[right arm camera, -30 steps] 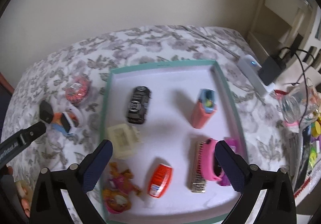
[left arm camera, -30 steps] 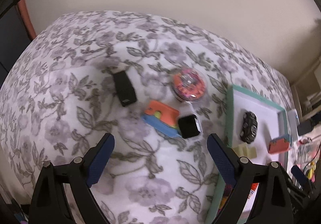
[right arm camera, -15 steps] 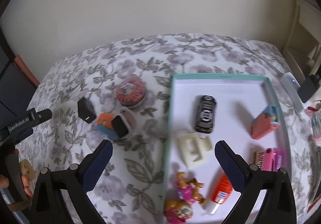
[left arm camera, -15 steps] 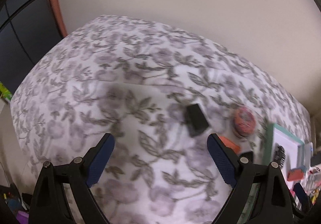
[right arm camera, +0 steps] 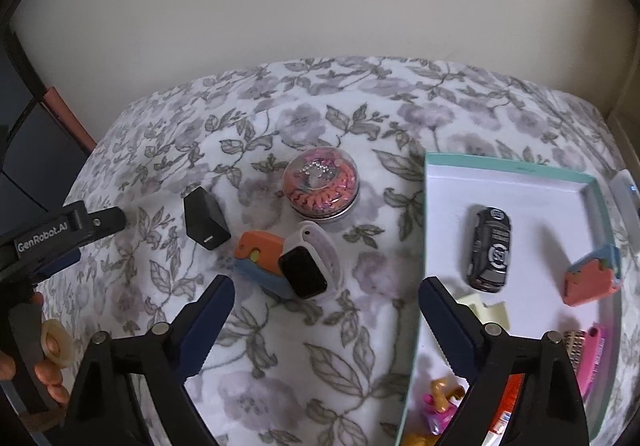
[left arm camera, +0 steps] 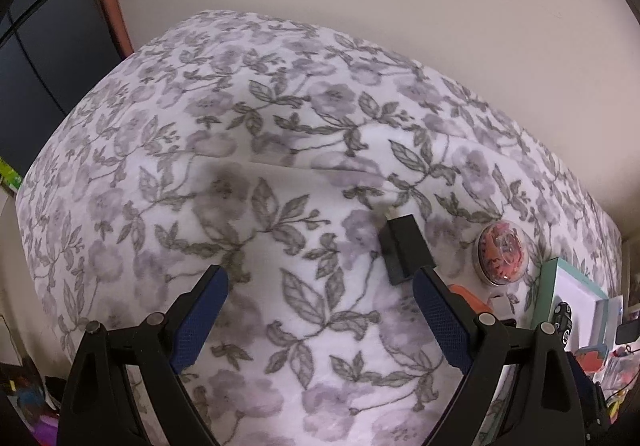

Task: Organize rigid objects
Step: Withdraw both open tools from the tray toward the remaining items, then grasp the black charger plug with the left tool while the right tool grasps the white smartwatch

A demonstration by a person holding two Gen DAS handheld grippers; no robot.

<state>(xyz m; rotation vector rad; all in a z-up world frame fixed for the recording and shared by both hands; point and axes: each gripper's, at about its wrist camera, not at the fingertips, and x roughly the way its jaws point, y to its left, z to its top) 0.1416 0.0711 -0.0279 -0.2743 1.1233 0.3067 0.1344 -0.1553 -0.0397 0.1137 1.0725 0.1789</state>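
On the floral cloth lie a black block [right arm camera: 205,221], an orange-and-blue toy [right arm camera: 258,258], a smartwatch [right arm camera: 308,266] leaning on it, and a round clear case of pink and orange bands [right arm camera: 320,186]. The black block [left arm camera: 404,248] and round case [left arm camera: 502,254] also show in the left wrist view. A teal-rimmed white tray [right arm camera: 504,168] at right holds a black toy car [right arm camera: 490,248], an orange toy [right arm camera: 592,280] and other small items. My right gripper [right arm camera: 324,314] is open and empty, just in front of the watch. My left gripper [left arm camera: 318,310] is open and empty over bare cloth, left of the block.
A wall runs behind the table. Dark furniture and an orange strip [left arm camera: 110,6] stand at the left edge. The tray's near end holds a pink figure [right arm camera: 438,406], a comb-like item [right arm camera: 578,346] and a cream piece [right arm camera: 492,312]. The left gripper's body [right arm camera: 60,230] shows at far left.
Both grippers have swung left. The right one moved from over the tray to over the loose objects. The left one moved off the objects toward bare cloth. Nothing was picked up.
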